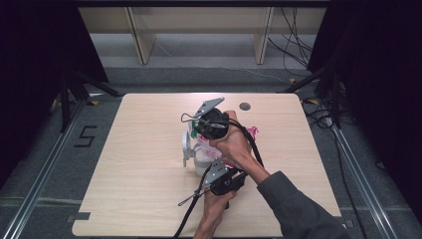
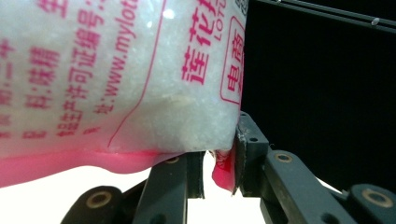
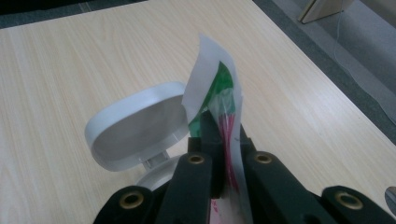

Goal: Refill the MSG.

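1. The person's two arms come in from the bottom of the high view and cross near the middle of the surface (image 1: 139,164).
2. One hand-held gripper (image 1: 211,124) is farther from the person, and the other hand-held gripper (image 1: 224,180) is closer. Both sit right by a bag and a white jar (image 1: 199,159).
3. In the left gripper view, the left hand-held gripper (image 2: 219,163) pinches the pink bottom corner of the bag (image 2: 116,79). Its jaws are closed on that sealed edge.
4. The bag is clear with pink writing and is full of small white grains. It fills the view above the jaws, and its pink bottom seam runs across the picture from left to right.
5. In the right gripper view, the right hand-held gripper (image 3: 224,154) is closed tight on the other end of the bag (image 3: 219,93), the thin white and green edge.
6. That edge stands up out of the jaws and leans a little to the left.
7. The bag is held up between the two hand-held grippers, over the open white jar (image 3: 154,179).
8. The jar's round lid (image 3: 135,126) is flipped up on its hinge, with its inside facing the right hand-held gripper.
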`<action>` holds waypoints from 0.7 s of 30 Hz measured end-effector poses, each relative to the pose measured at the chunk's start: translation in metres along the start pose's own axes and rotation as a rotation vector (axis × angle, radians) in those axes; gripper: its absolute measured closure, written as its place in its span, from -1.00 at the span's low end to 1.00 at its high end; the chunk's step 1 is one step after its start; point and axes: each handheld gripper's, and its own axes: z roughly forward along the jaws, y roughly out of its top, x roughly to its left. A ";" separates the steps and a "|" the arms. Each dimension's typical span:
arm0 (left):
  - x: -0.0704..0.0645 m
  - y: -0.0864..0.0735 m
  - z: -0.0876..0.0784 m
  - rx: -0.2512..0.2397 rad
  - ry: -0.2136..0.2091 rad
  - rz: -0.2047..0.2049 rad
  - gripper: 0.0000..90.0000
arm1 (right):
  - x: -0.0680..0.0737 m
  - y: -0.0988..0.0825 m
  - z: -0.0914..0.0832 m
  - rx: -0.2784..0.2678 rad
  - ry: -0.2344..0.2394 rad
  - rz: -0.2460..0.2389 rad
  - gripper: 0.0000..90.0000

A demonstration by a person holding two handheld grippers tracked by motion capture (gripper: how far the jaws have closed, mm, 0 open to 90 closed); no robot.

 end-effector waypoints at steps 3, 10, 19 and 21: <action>0.000 0.001 0.000 0.003 -0.011 0.010 0.68 | -0.001 0.001 0.000 0.010 -0.013 -0.011 1.00; 0.000 0.001 -0.001 0.006 -0.011 0.011 0.68 | -0.001 0.000 0.000 0.011 0.000 -0.005 1.00; -0.001 0.001 -0.002 0.036 0.006 0.024 0.68 | -0.002 -0.001 0.001 0.016 -0.011 -0.026 1.00; -0.001 0.003 -0.003 0.040 0.011 0.031 0.68 | -0.001 0.000 -0.001 0.020 -0.011 0.004 1.00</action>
